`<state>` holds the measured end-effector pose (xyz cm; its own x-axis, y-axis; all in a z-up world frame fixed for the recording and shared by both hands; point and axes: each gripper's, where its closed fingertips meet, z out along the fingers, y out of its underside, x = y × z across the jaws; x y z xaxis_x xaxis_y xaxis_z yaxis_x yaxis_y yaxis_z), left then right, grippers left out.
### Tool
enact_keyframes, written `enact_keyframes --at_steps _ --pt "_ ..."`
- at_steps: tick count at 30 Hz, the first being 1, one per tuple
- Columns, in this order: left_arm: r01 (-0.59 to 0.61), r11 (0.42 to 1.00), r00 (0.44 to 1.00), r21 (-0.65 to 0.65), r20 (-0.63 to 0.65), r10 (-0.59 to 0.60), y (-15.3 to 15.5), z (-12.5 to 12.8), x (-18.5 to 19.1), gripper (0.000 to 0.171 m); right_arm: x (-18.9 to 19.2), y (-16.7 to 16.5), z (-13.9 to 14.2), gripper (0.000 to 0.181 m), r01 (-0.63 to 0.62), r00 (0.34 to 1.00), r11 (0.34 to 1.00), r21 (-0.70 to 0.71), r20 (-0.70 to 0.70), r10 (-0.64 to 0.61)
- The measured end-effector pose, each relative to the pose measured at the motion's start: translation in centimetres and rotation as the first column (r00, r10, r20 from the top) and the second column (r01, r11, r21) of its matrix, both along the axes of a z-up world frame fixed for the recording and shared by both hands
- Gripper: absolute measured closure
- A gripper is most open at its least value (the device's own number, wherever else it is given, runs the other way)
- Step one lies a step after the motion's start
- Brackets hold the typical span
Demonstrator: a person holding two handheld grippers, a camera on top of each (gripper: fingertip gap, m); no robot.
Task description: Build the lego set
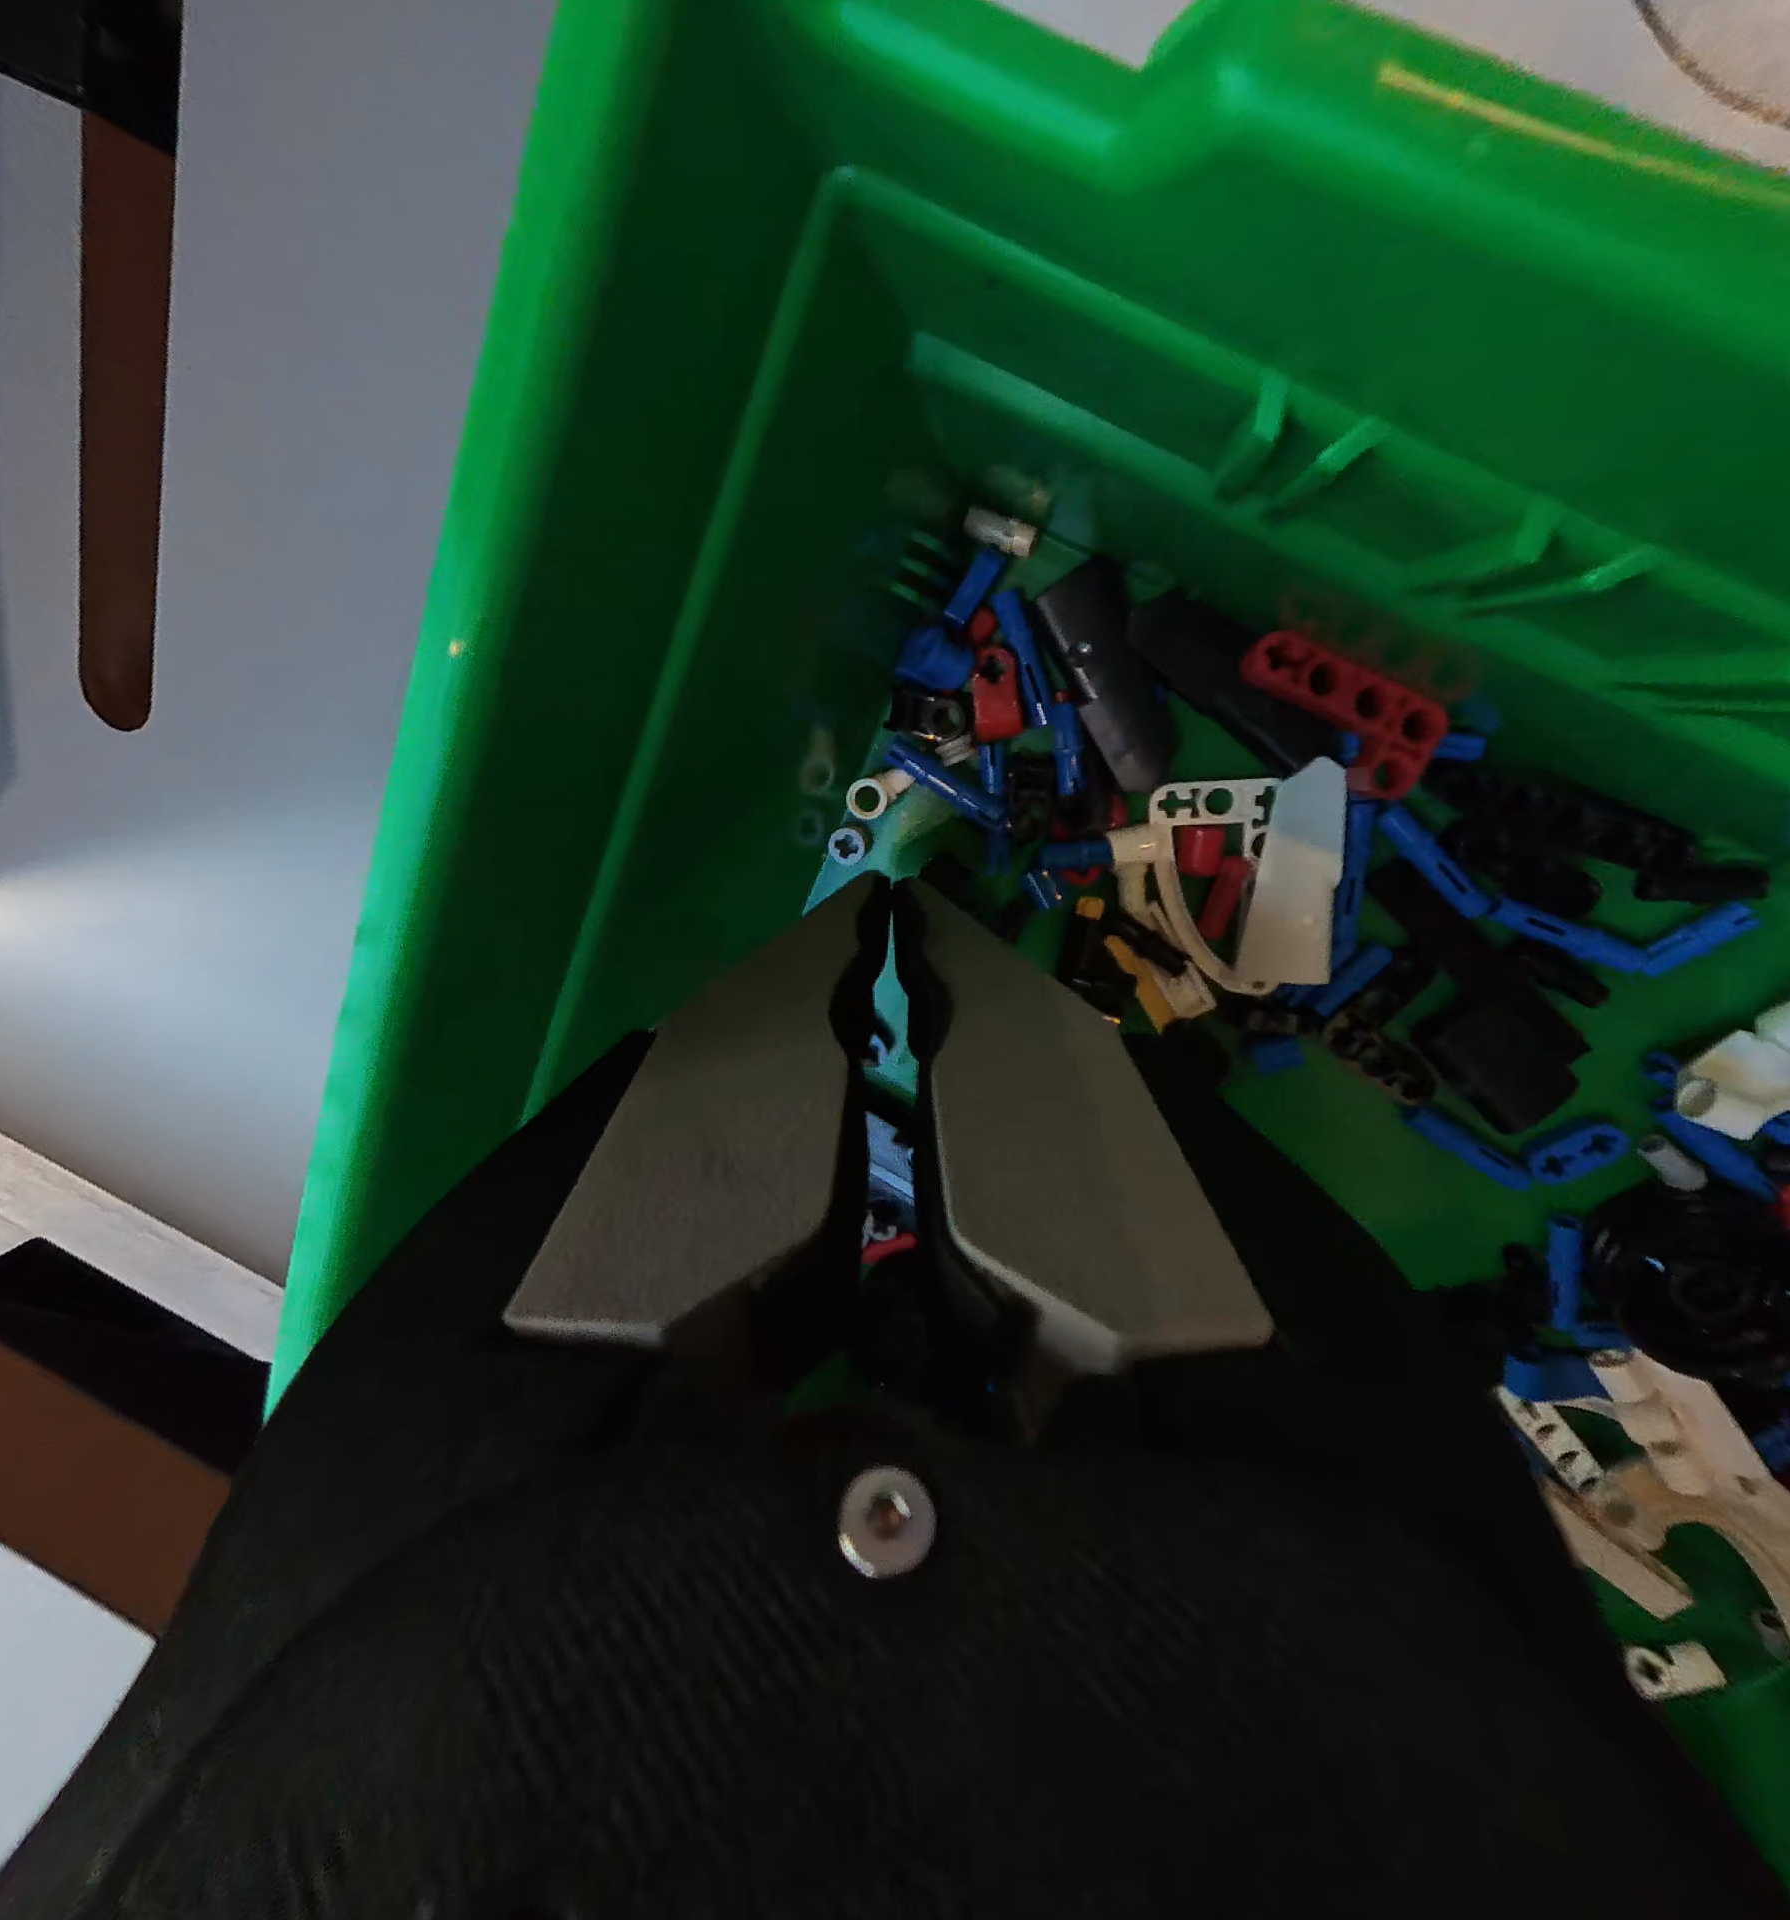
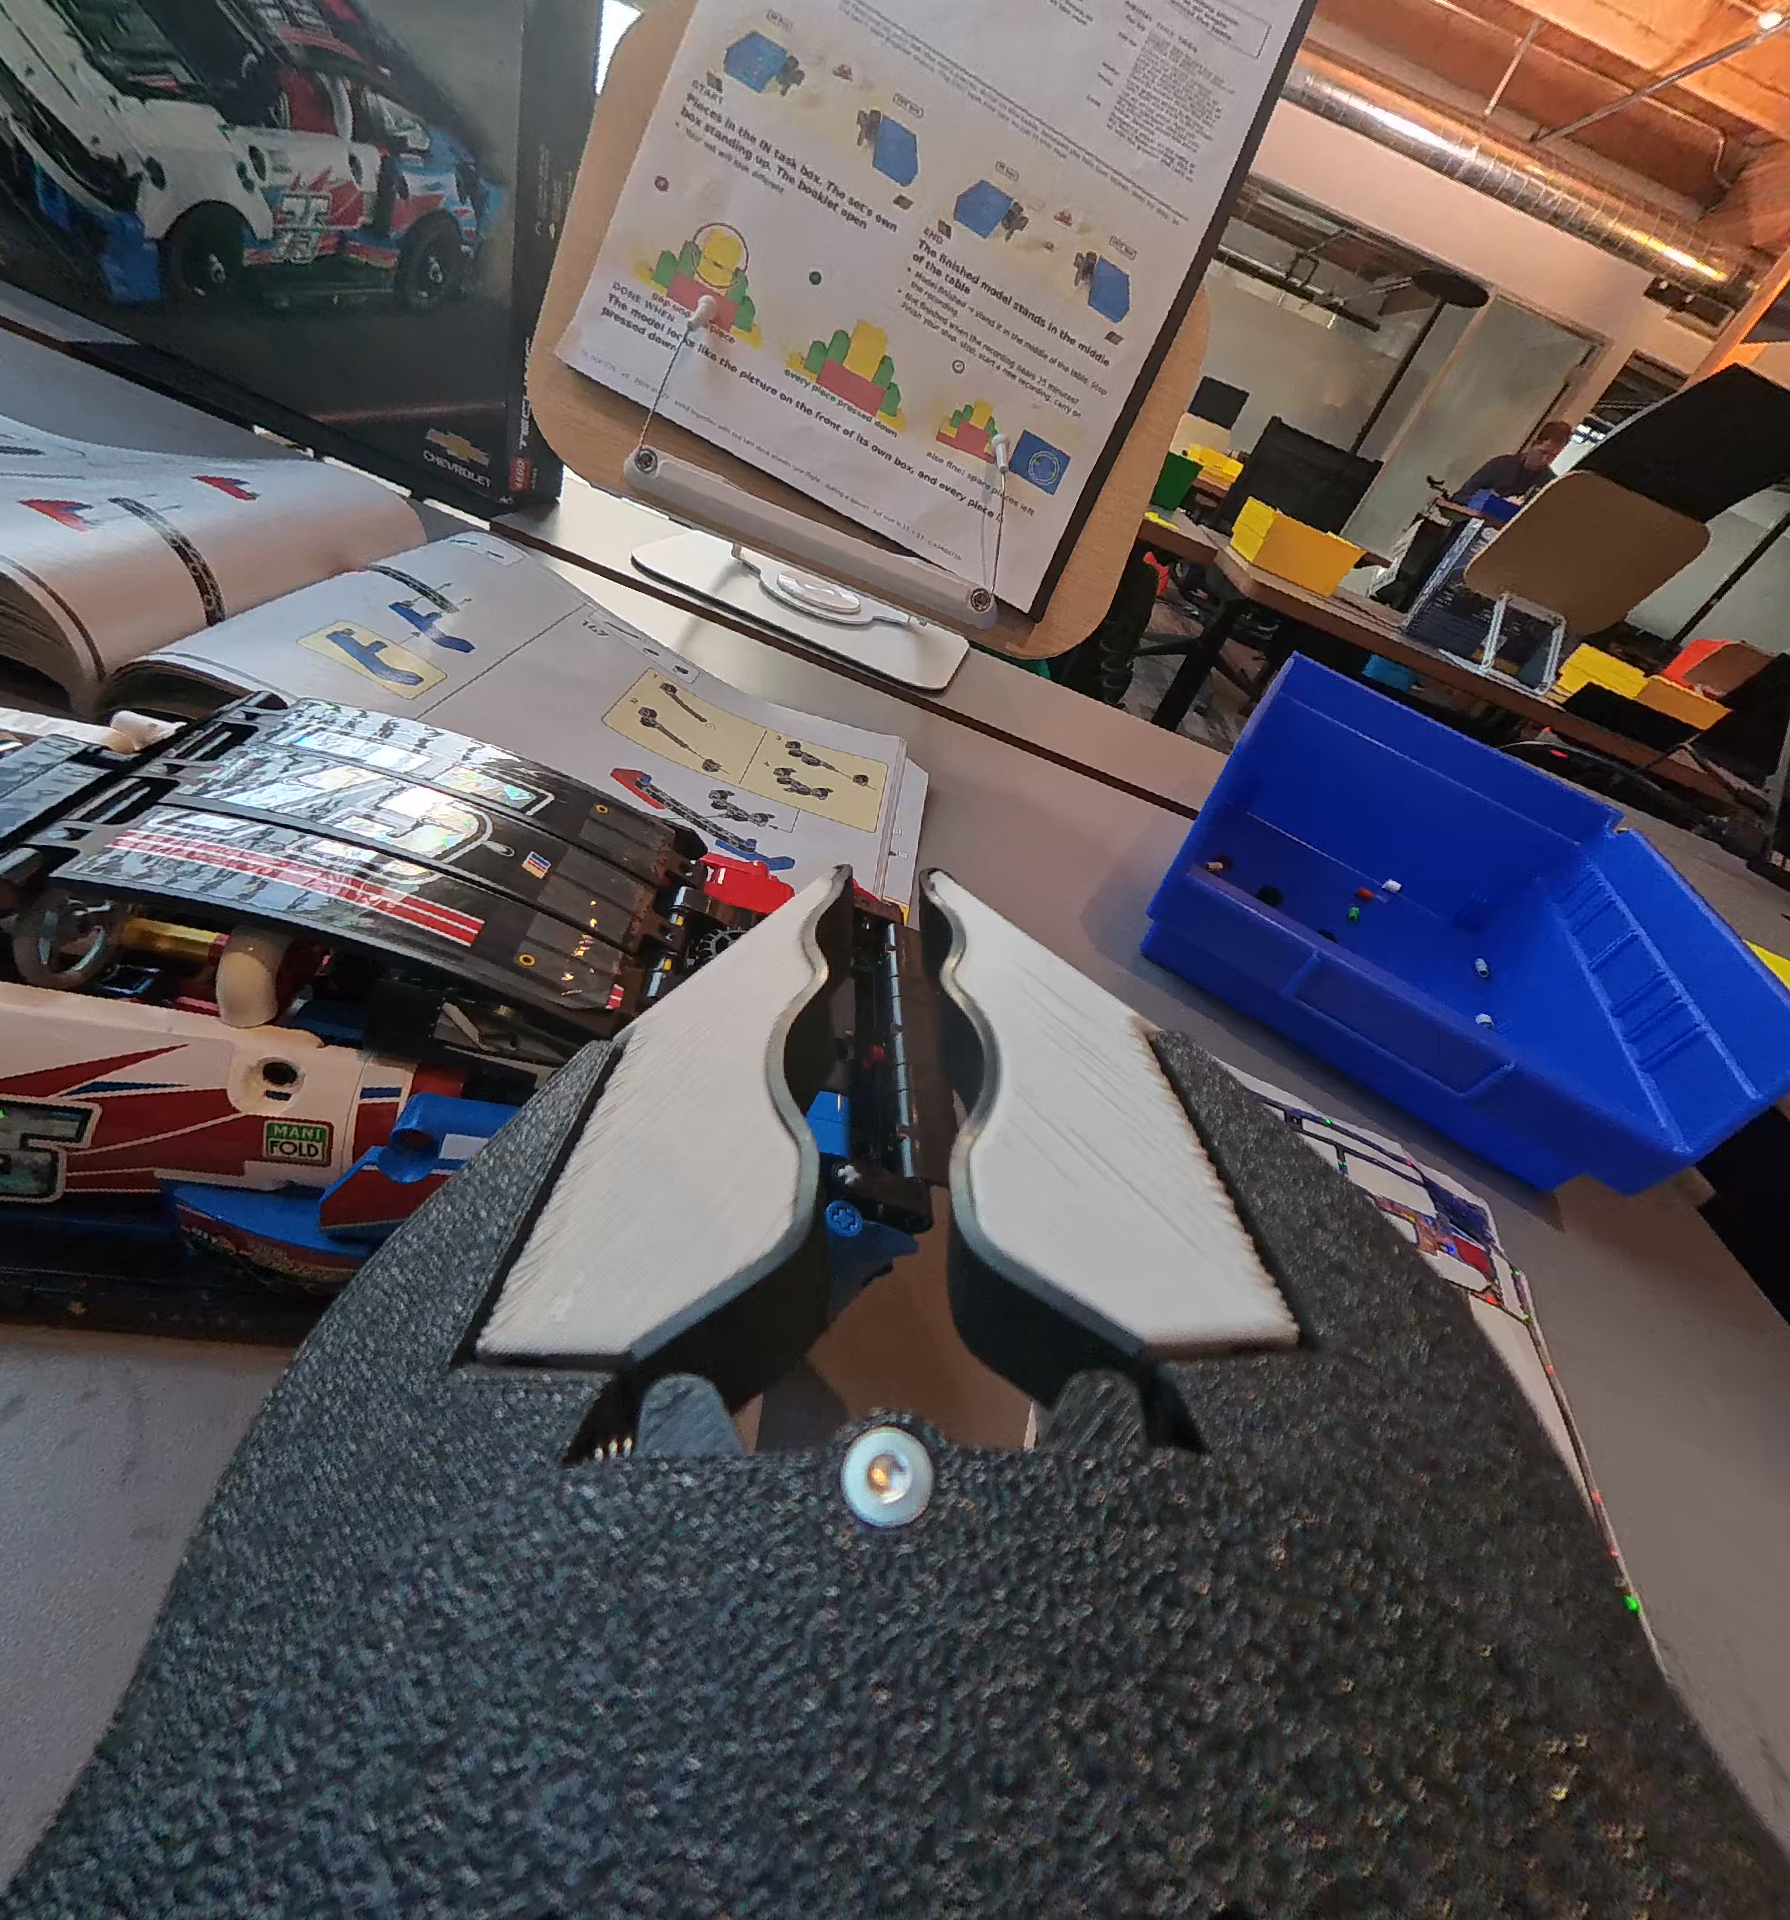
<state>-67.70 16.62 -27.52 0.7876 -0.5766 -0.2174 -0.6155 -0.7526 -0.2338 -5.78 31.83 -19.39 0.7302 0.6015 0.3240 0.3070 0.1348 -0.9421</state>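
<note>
bin wall (image 1: 600, 582) blocks left | parts pile (image 1: 1234, 831) crowds right | floor gap prob. tight

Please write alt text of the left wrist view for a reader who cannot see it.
The left gripper, fingers nearly closed with nothing visibly held, reaches into a green bin holding loose lego pieces in blue, black, red and white. A pale surface lies outside the bin.

Glossy plastic green bin (image 1: 662, 520) (smooth)

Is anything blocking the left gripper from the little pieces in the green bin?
Nothing visible. The left hand-held gripper is already inside the green bin, tips nearly closed, with loose pieces just ahead.
</note>
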Motion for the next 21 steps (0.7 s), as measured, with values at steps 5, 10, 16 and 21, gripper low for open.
enact_keyframes --at_steps 5,10,16,21 --pt "0.045 0.999 0.997 0.031 0.062 -0.047 0.3 0.9 1.0 0.157 0.0 -0.1 0.0 0.170 -0.003 1.000 1.000 0.002 0.001 0.003" --pt "0.064 0.998 0.997 -0.025 0.038 -0.063 0.0 0.2 0.8 0.160 0.0 0.0 0.1 0.170 0.000 1.000 1.000 0.003 -0.003 0.000" --pt "0.042 0.996 0.998 -0.075 0.044 -0.039 -0.4 -0.8 0.6 0.165 0.0 0.0 0.1 0.170 -0.001 1.000 1.000 0.002 -0.004 0.001" --pt "0.003 0.998 0.994 -0.066 0.109 0.005 -0.6 -0.2 0.8 0.165 0.1 0.0 0.1 0.172 -0.001 1.000 1.000 0.002 -0.011 0.002"
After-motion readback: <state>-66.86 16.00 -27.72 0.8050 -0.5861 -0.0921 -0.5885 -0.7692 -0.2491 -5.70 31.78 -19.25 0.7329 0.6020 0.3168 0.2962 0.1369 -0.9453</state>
